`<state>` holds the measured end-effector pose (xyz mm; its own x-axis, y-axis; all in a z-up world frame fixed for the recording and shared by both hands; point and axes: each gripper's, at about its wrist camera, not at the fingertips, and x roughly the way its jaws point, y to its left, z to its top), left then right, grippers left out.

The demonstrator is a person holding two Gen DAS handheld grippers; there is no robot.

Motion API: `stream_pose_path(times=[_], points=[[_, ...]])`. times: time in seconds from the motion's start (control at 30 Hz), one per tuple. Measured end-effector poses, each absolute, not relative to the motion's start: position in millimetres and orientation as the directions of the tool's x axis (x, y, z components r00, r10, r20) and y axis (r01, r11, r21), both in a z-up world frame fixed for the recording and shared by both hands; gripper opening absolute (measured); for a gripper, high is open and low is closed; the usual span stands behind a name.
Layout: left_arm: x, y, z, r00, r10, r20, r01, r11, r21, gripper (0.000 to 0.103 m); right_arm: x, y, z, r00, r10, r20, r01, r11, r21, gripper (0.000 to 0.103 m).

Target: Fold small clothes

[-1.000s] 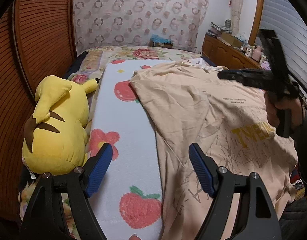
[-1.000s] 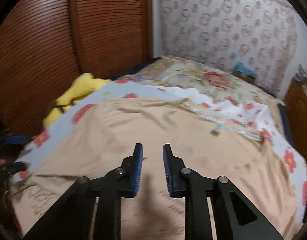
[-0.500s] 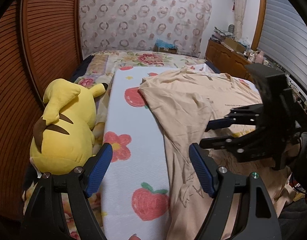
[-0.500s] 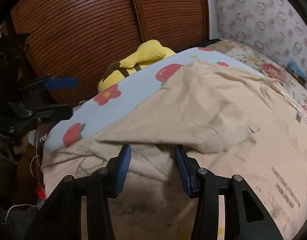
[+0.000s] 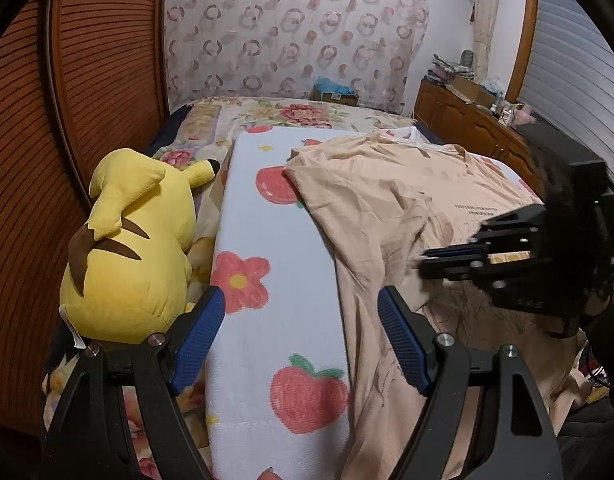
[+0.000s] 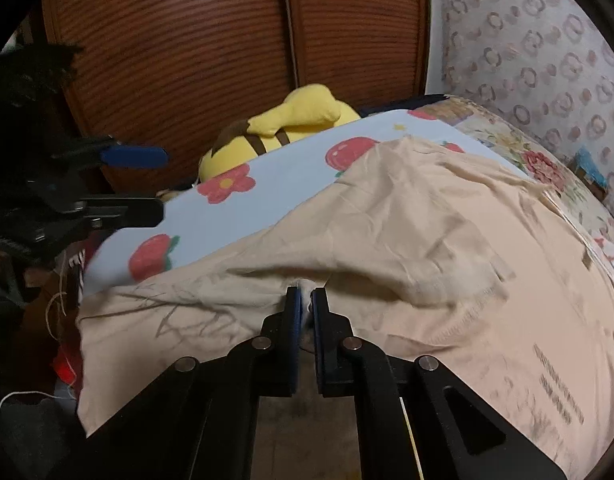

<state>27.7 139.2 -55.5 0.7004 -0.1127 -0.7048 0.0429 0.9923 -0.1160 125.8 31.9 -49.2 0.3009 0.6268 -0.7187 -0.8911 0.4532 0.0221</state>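
— Where's the tee?
— Beige T-shirt (image 5: pixel 391 208) spread on the fruit-print towel (image 5: pixel 267 280) across the bed, hem hanging over the near edge.
— Grippers?
— Right gripper (image 6: pixel 305 300) pressed together, pinching a fold of the sleeve edge. Left gripper (image 5: pixel 301 334) spread wide, holding nothing, above the towel beside the plush toy (image 5: pixel 135 248).
— Handling?
— Probably light, limp, creasing readily; no stiffness to rely on. Best taken at seams or the hem, both corners at once.
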Motion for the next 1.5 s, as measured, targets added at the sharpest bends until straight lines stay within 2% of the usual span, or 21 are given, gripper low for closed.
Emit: stream_pose_path(times=[0.27,0.53,0.57,0.63,0.67,1.0,1.23,1.5], points=[[32,131,-56,0.698,-0.120,-0.706,0.056,0.992,-0.113,0.079,110,-16,-36,0.295,0.677,-0.674,-0.873,0.478,0.098,0.005],[33,125,-54,0.699,-0.120,-0.705,0.070,0.993,-0.099,0.079,88,-46,-43,0.252,0.677,-0.691,-0.862,0.481,0.158,0.005],[33,124,-55,0.698,-0.120,-0.706,0.071,0.993,-0.098,0.079,86,-48,-42,0.256,0.680,-0.687,-0.863,0.481,0.154,0.007],[35,123,-55,0.697,-0.120,-0.707,0.073,0.993,-0.097,0.079,87,-52,-39,0.281,0.674,-0.683,-0.854,0.501,0.143,0.026],[36,122,-56,0.696,-0.120,-0.708,0.073,0.993,-0.095,0.079,90,-54,-37,0.290,0.673,-0.680,-0.848,0.511,0.144,0.028],[54,111,-64,0.679,-0.125,-0.723,0.092,0.992,-0.085,0.079,147,-36,-29,0.405,0.602,-0.688,-0.770,0.630,0.099,0.028],[74,98,-69,0.663,-0.122,-0.738,0.111,0.992,-0.065,0.079,203,-11,-35,0.506,0.484,-0.714,-0.664,0.747,0.036,0.028],[98,90,-84,0.628,-0.105,-0.771,0.113,0.993,-0.044,0.079,221,5,-43,0.472,0.481,-0.738,-0.659,0.749,0.067,0.028]])
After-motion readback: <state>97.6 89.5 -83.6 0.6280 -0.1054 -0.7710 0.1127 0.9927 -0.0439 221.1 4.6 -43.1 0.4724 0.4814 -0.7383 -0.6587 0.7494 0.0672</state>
